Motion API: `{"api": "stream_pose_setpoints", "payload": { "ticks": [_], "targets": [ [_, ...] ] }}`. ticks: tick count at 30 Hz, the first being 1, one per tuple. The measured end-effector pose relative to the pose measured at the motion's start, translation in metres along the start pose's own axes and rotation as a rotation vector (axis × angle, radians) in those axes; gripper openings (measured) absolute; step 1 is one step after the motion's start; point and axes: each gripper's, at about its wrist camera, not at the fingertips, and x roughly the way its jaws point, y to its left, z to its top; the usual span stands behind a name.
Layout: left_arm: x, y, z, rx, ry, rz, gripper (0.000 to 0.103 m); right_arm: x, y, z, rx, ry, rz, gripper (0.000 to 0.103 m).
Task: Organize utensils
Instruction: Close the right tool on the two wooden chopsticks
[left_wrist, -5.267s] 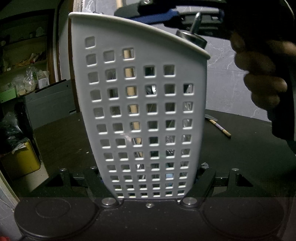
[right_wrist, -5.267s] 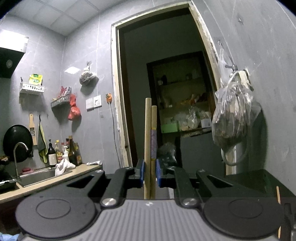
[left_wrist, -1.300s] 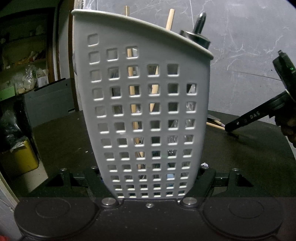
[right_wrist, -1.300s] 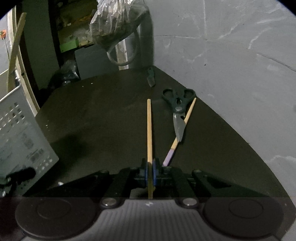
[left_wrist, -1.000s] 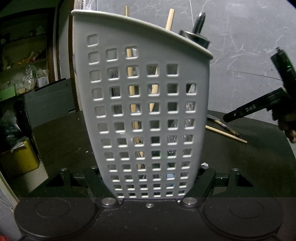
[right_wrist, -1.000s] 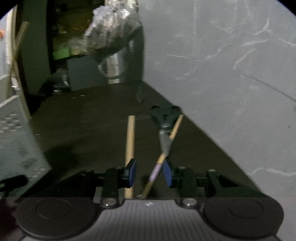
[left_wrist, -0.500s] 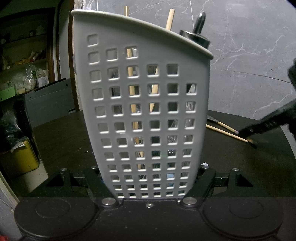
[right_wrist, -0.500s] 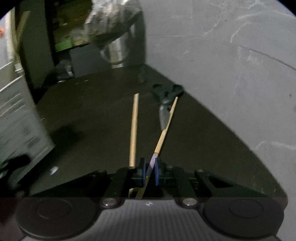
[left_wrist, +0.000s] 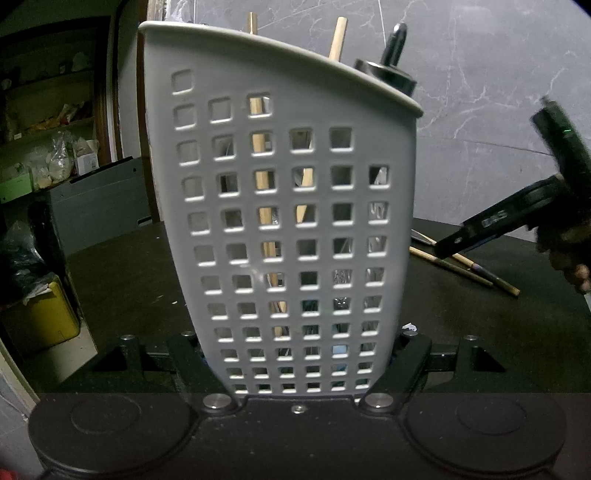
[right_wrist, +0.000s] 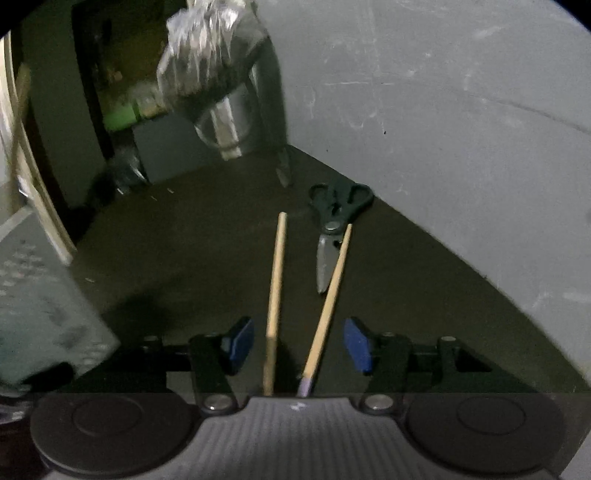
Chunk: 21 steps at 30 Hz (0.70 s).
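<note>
The right gripper (right_wrist: 299, 343) is shown over the dark tabletop (right_wrist: 207, 258) with its blue pads (right_wrist: 239, 343) apart and opening; two chopsticks are bracketed between them but touched by neither pad. The plain chopstick (right_wrist: 276, 280) lies nearly straight ahead, and the purple-tipped chopstick (right_wrist: 332, 291) is angled to its right, so that the pair is splayed at the far end and closer at the near end. Just beyond, black-handled scissors (right_wrist: 330, 236) lie on the table, the angled chopstick lying against their blade. The left gripper (left_wrist: 299, 369) is seen clamped on the base of the white perforated utensil holder (left_wrist: 288, 221), which is held upright; wooden sticks (left_wrist: 264, 184) and a dark-handled tool (left_wrist: 391, 62) already stand in it. The step in hand is judged to be the pick-up of the remaining chopsticks. For the next move, the pads would need to be closed on both sticks together, or centred on one, before a lift towards the holder's open top.
</note>
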Motion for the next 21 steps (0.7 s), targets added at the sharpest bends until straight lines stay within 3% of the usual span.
{"api": "stream_pose_setpoints", "payload": {
  "ticks": [5,6,9,11,15,21],
  "targets": [
    [0.0,0.0,0.0,-0.002,0.001,-0.003,0.077,0.022,0.012,0.005,-0.043,0.035,-0.031,0.061],
    [-0.001,0.0,0.0,-0.003,0.001,-0.003,0.077,0.023,0.015,0.005,-0.057,0.033,-0.044,0.048],
    [-0.001,0.001,0.001,-0.005,0.0,-0.005,0.077,0.018,0.02,-0.001,-0.109,0.023,-0.059,0.025],
    [-0.001,0.002,0.001,-0.006,0.0,-0.005,0.077,0.012,0.018,-0.005,-0.116,0.032,-0.056,0.015],
    [0.0,0.003,0.001,-0.007,-0.002,-0.005,0.077,-0.011,0.017,-0.018,-0.14,0.064,-0.036,0.009],
    [0.0,0.003,0.0,-0.006,-0.003,-0.005,0.077,-0.052,0.027,-0.046,-0.224,0.114,0.062,0.007]
  ]
}}
